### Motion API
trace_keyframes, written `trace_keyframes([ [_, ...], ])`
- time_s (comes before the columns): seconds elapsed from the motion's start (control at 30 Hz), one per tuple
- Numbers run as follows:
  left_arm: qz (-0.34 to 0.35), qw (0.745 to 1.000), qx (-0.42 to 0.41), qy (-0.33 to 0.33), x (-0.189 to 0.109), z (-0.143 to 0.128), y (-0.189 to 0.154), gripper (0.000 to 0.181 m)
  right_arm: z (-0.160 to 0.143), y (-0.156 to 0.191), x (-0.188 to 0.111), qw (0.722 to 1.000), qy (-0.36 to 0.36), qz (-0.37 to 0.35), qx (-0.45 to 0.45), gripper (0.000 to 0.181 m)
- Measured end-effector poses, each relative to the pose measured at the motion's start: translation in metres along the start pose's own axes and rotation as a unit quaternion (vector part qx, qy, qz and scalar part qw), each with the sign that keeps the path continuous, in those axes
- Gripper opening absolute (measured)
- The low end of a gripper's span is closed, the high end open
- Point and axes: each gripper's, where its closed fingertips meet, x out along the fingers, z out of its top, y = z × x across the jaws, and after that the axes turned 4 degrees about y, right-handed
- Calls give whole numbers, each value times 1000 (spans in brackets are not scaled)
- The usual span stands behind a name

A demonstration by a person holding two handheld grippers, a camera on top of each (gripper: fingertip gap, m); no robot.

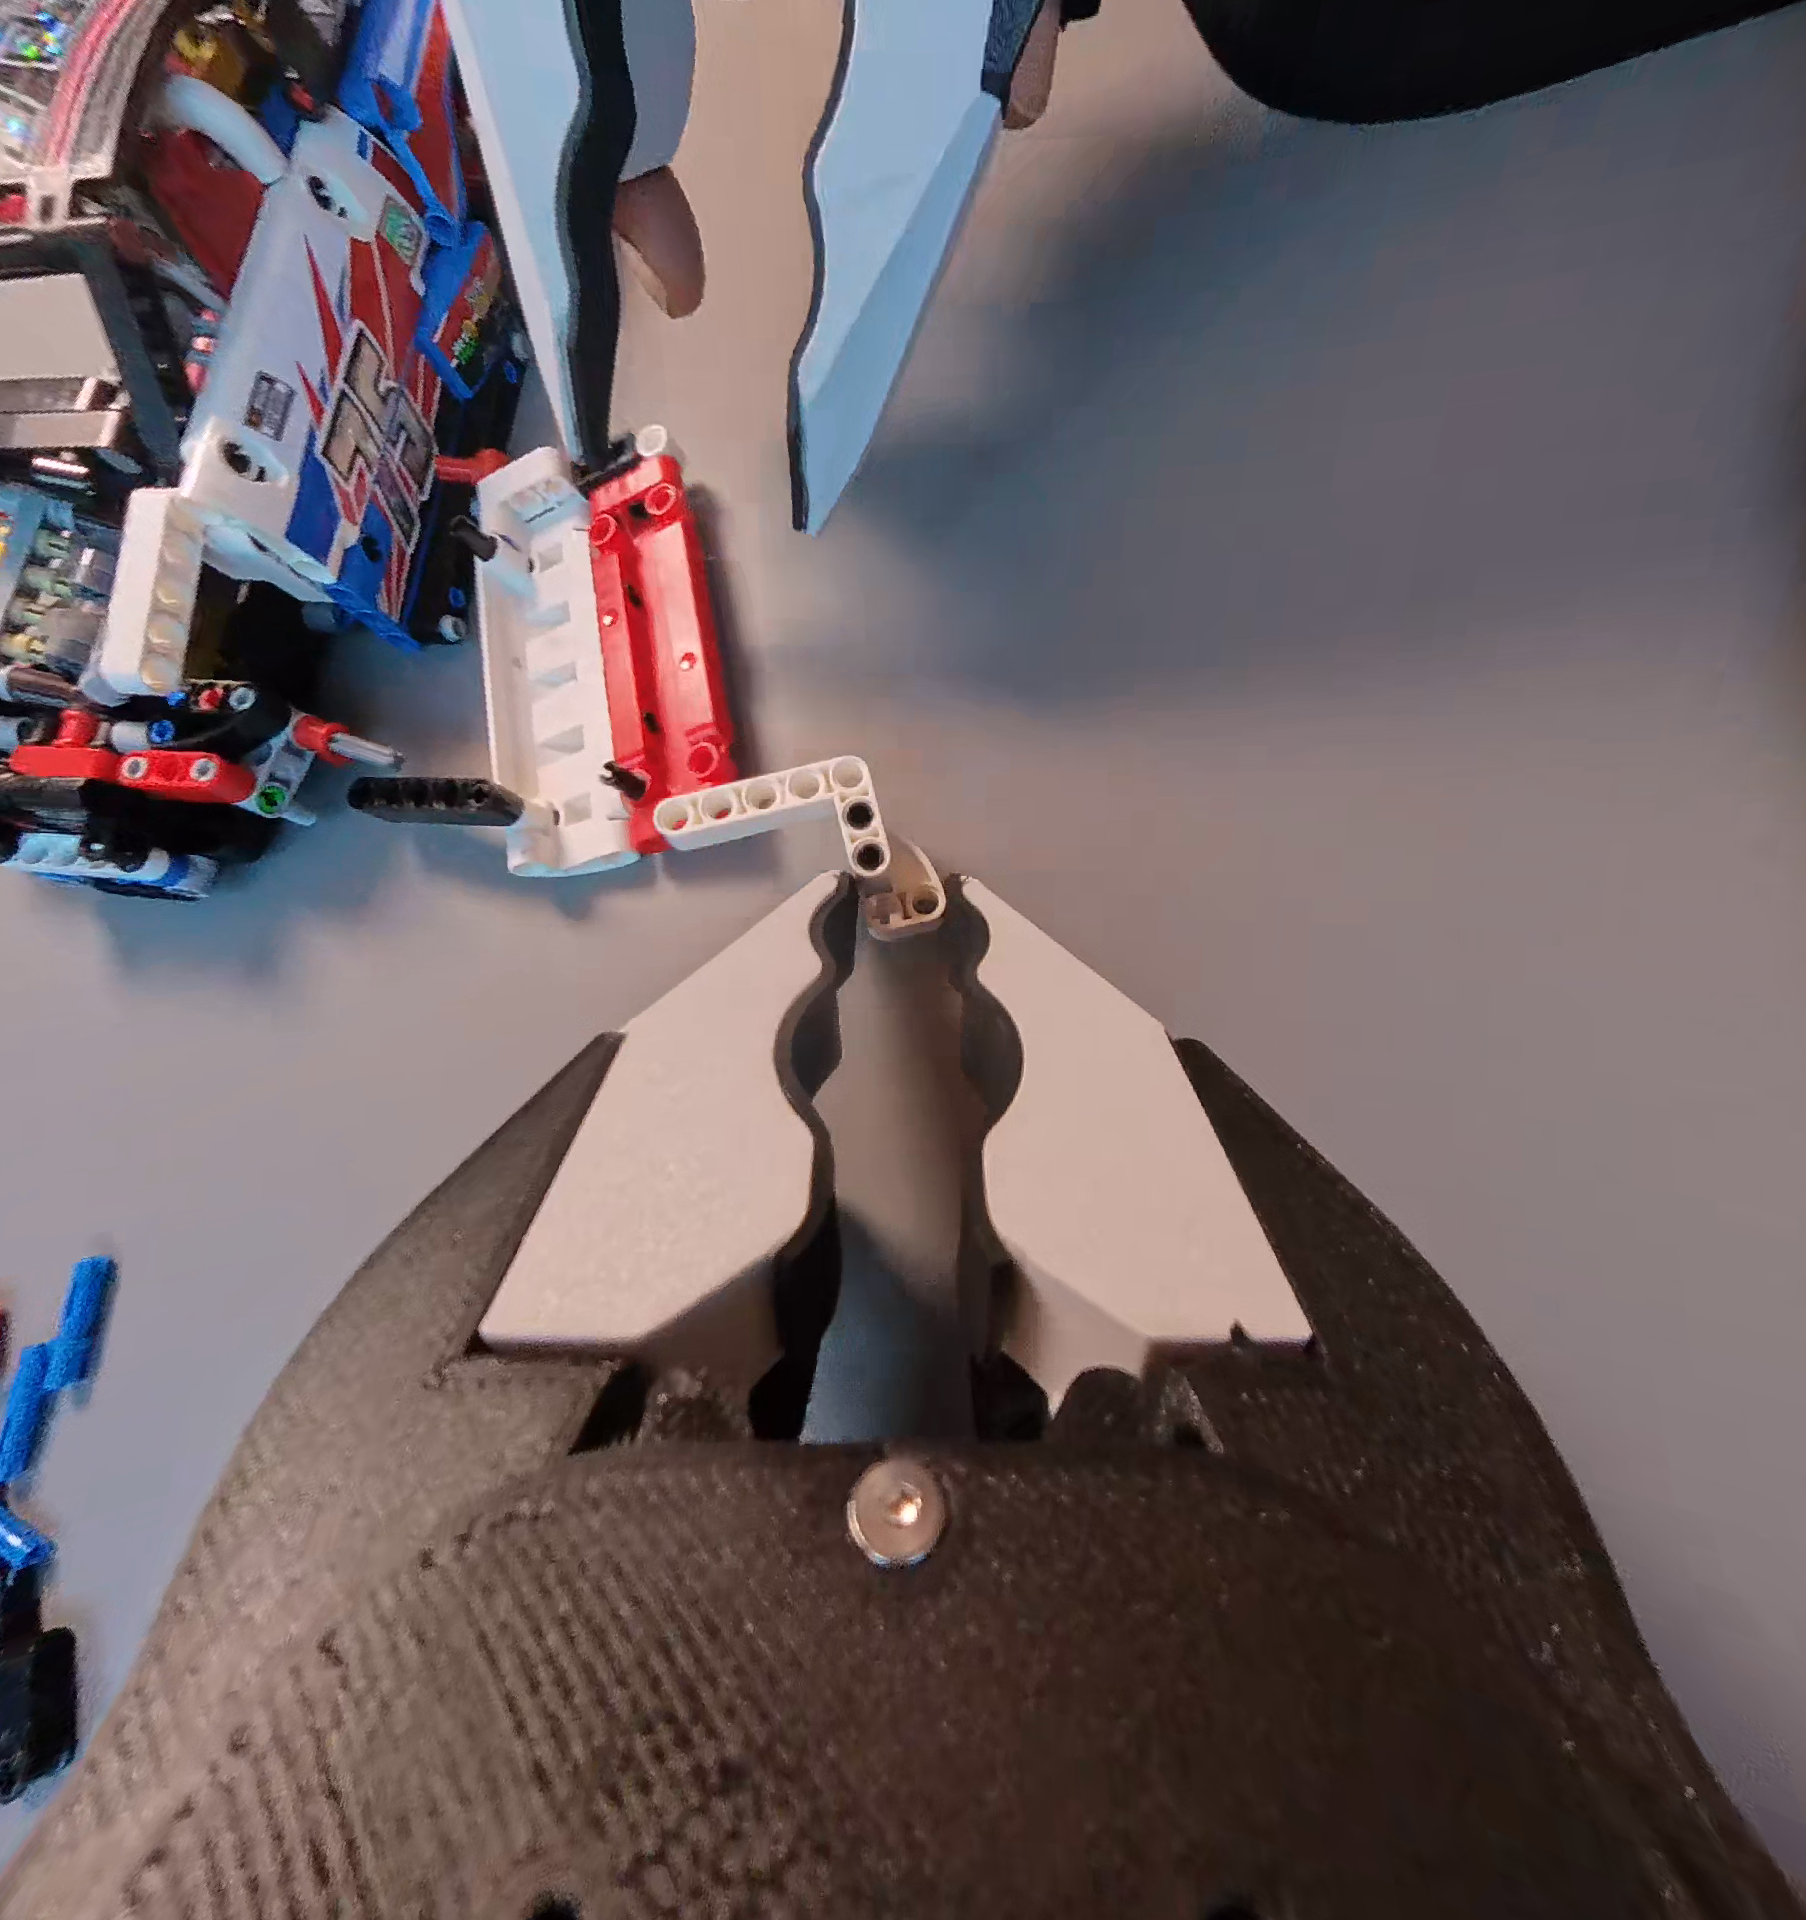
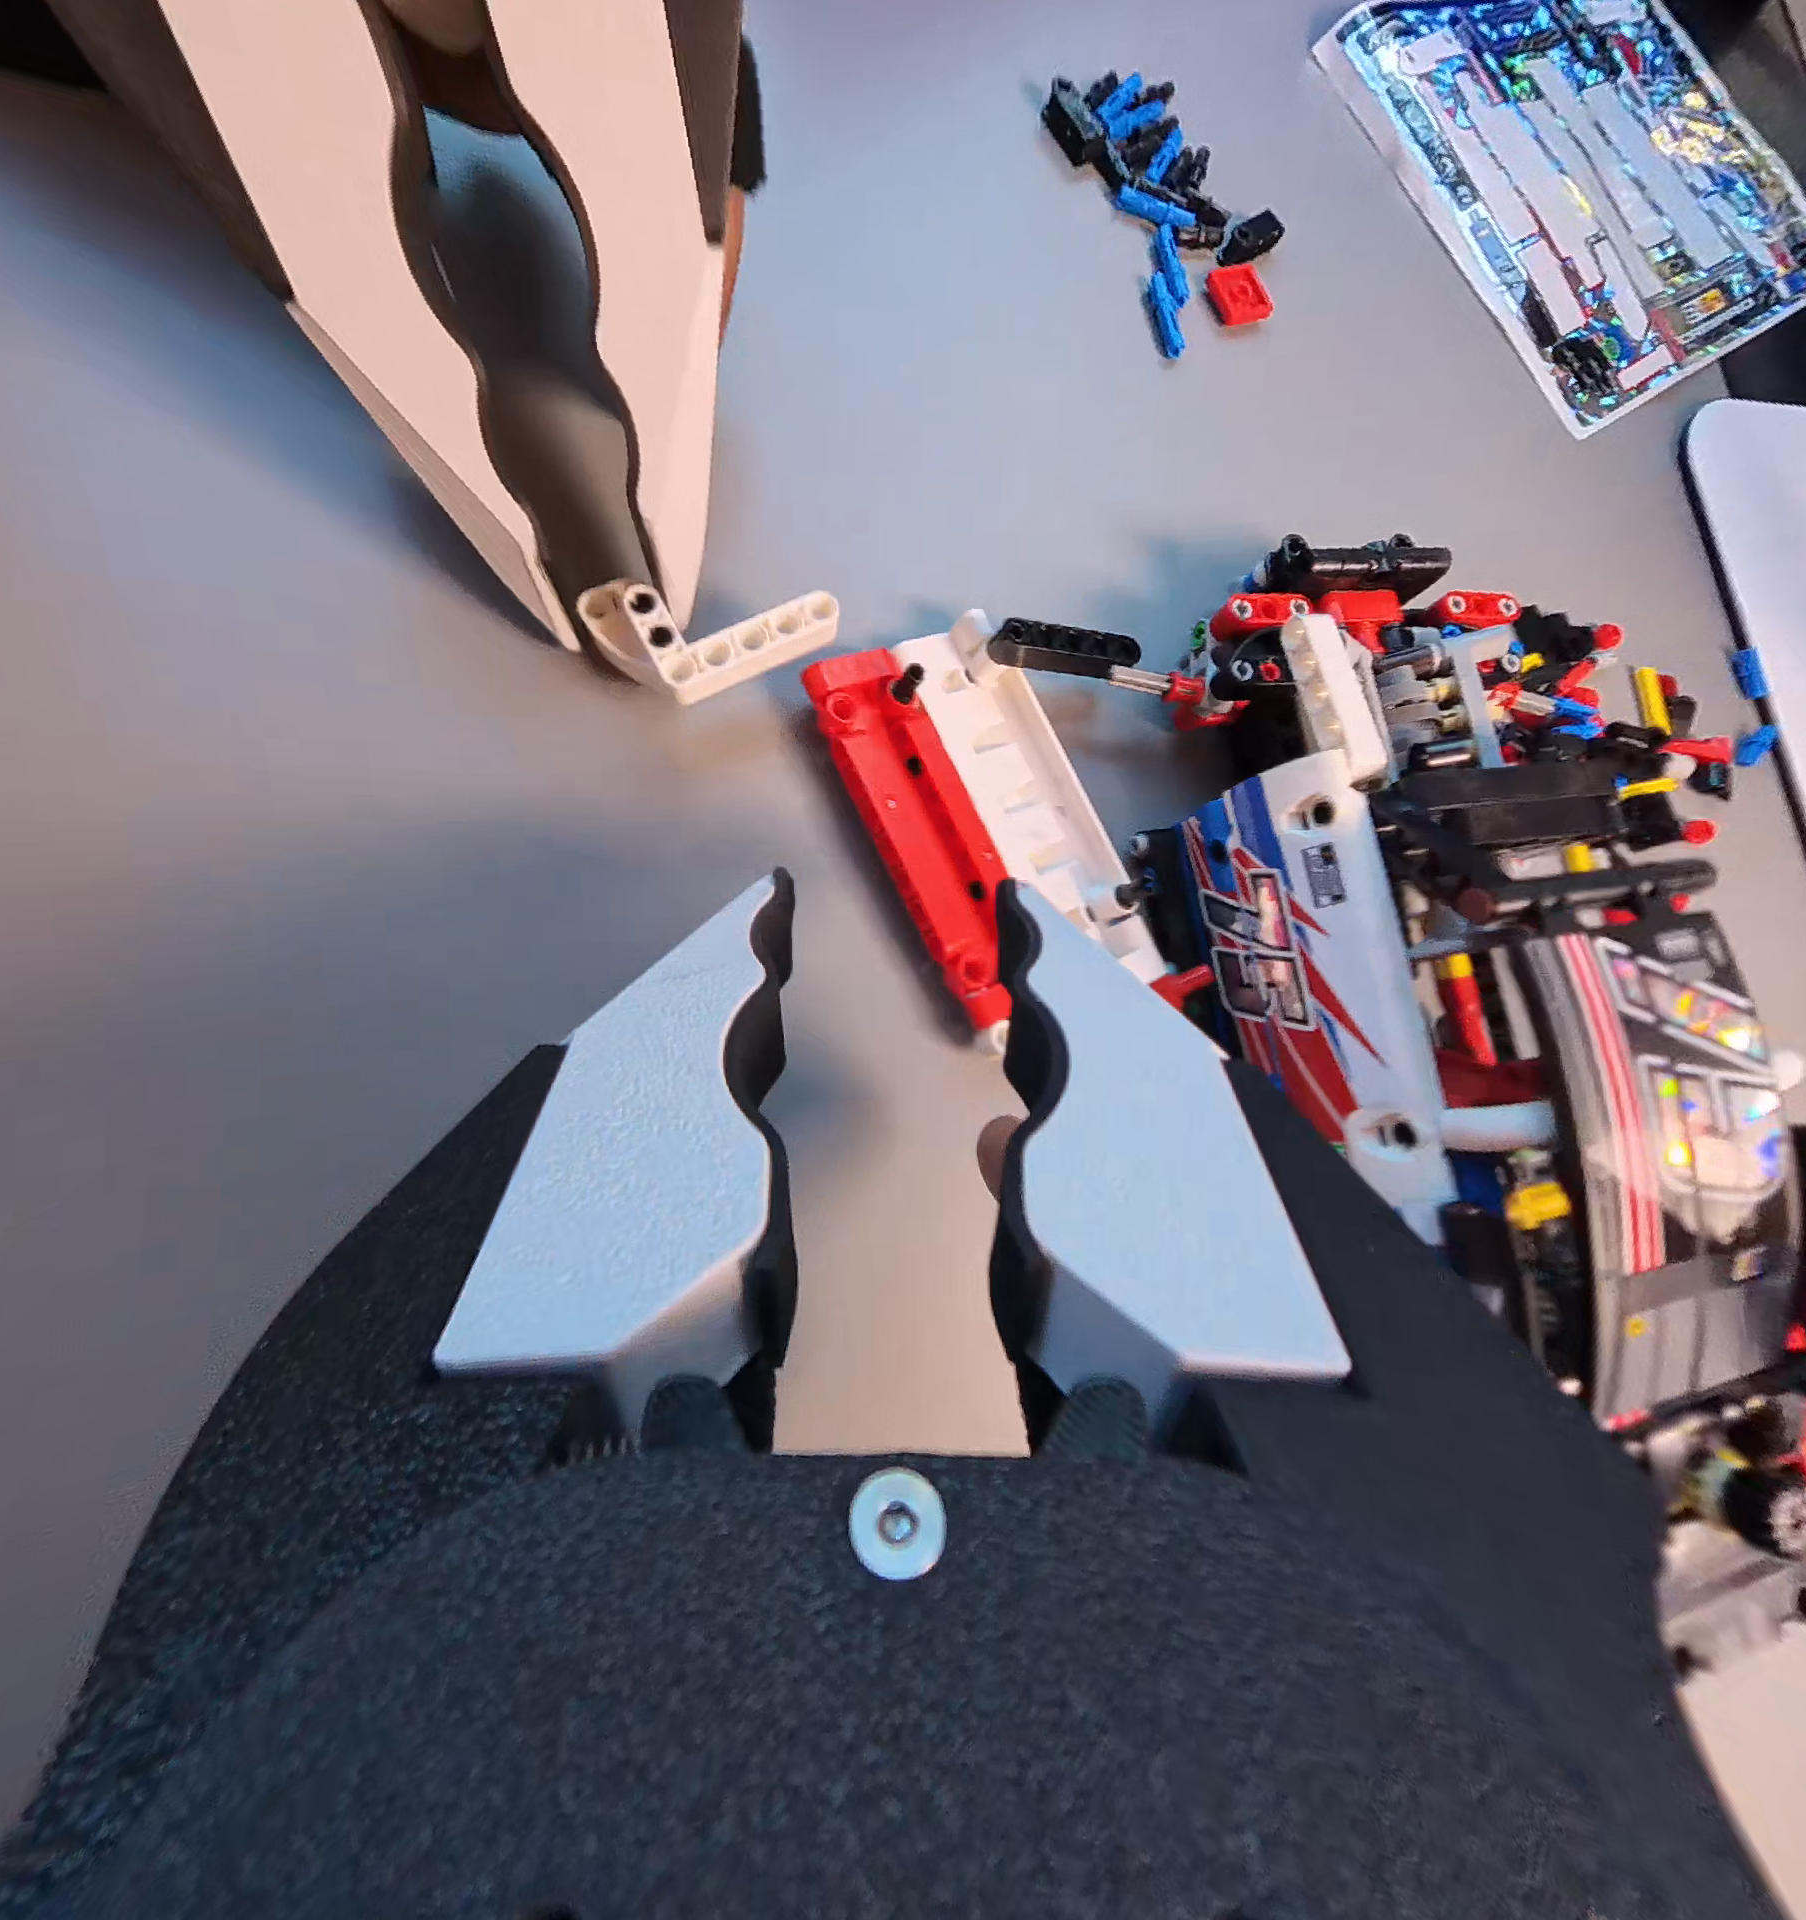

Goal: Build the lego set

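My left gripper [image 1: 904, 883] is shut on the short arm of a white L-shaped beam [image 1: 774, 805], where a small pale piece [image 1: 907, 902] sits. The beam rests low on the grey table, its long arm pointing at a red-and-white panel assembly [image 1: 618, 665]. In the right wrist view the left gripper [image 2: 624, 623] holds the beam [image 2: 753, 649] at upper left. My right gripper [image 2: 894, 904] is open and empty, with the near end of the panel assembly [image 2: 930, 821] between its fingertips; the right finger [image 2: 1107, 1091] touches that end. The right gripper also shows at the top of the left wrist view [image 1: 707, 494].
A large red, white and blue truck model [image 2: 1398, 935] stands right of the panel and shows in the left wrist view [image 1: 286, 499]. A black beam [image 2: 1065, 644] sticks out from it. Blue and black pins [image 2: 1148, 166], a red plate [image 2: 1239, 294] and a shiny sheet [image 2: 1585, 197] lie behind. Across from one pair of fingers to the other is roughly 8 cm.
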Motion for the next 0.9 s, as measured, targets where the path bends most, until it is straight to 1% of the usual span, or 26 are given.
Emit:
trace_keyframes([
  [0.1, 20, 999, -14, -23, -8, 3, 12, 15, -5, -7, 15, 996, 61, 5, -58, 37],
  [0.17, 45, 998, -29, -44, -16, 4, 25, 15, -9, -7, 27, 993, 93, 22, -73, 35],
  [0.2, 63, 996, -40, -51, -20, 3, 33, 15, -6, -4, 29, 993, 90, 36, -67, 31],
  [0.27, 86, 993, -58, -64, -28, 0, 44, 15, -4, -1, 29, 993, 93, 41, -66, 23],
  [0.3, 91, 991, -66, -70, -31, -1, 47, 15, -4, 2, 28, 992, 96, 39, -67, 19],
  [0.37, 93, 990, -75, -76, -34, -3, 50, 15, -5, 12, 23, 993, 99, 34, -56, 17],
  [0.47, 83, 991, -70, -75, -32, -5, 47, 15, -3, 37, 17, 995, 87, 30, -33, 16],
  [0.6, 65, 994, -54, -69, -25, -3, 38, 15, -1, 52, 13, 997, 78, -4, 2, 16],
  [0.7, 61, 995, -48, -67, -23, -1, 34, 15, 2, 55, 13, 998, 68, -6, 16, 22],
  [0.77, 63, 995, -45, -68, -23, 0, 33, 15, 10, 58, 9, 998, 44, 16, 28, 26],
  [0.83, 66, 994, -43, -69, -23, 1, 33, 15, 17, 53, 0, 999, 21, 20, 41, 26],
  [0.9, 69, 994, -44, -69, -22, 1, 33, 15, 16, 41, -5, 999, 21, 11, 39, 26],
])
